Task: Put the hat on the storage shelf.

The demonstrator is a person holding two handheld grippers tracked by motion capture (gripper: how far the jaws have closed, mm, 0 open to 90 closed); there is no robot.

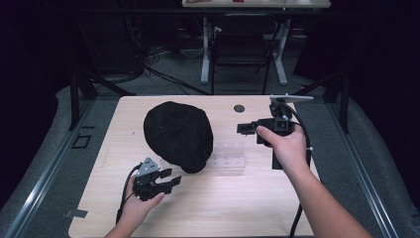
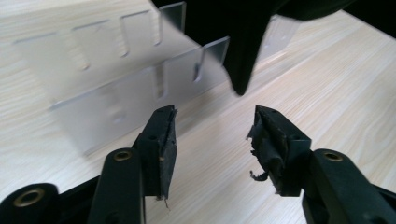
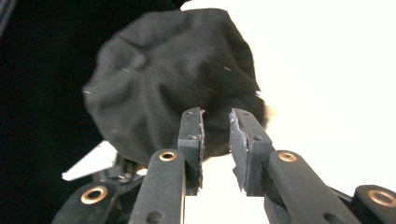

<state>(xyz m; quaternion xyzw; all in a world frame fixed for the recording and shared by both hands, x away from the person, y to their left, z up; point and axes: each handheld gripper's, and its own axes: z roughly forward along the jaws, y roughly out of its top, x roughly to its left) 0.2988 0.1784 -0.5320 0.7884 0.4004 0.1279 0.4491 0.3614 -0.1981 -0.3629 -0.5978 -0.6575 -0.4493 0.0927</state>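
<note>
Dim room, black drapes on both sides, a chair (image 1: 241, 47) and white desk legs beyond a pale wooden table (image 1: 208, 208).

Near the front left of the table, left claw (image 1: 171, 179) in the person's left hand (image 1: 141, 206), grey three-cornered plate on top, cable trailing back toward the forearm. Jaws spread wide, nothing between them, bare wood showing in the gap in the left gripper view (image 2: 212, 135); worn, frayed pads (image 2: 163, 149). Tips aimed up and right at the lower edge of the cap, close to it, not touching.

Centre left, black cap (image 1: 178, 135), a soft rounded mound draped over the left end of a clear acrylic slotted rack (image 1: 228, 156), the rest of the rack poking out to the right. From the left gripper view, a flap of black fabric (image 2: 243, 56) hanging down over the clear slotted wall (image 2: 116, 93).

Further right, a small dark round hole (image 1: 239, 108) near the far table edge.

Right side, right claw (image 1: 242, 128) in the right hand (image 1: 285, 146), raised above the table and pointing left at the cap, well apart from it. Jaws partly open, empty, cap crown (image 3: 173, 79) beyond them in the right gripper view.
</note>
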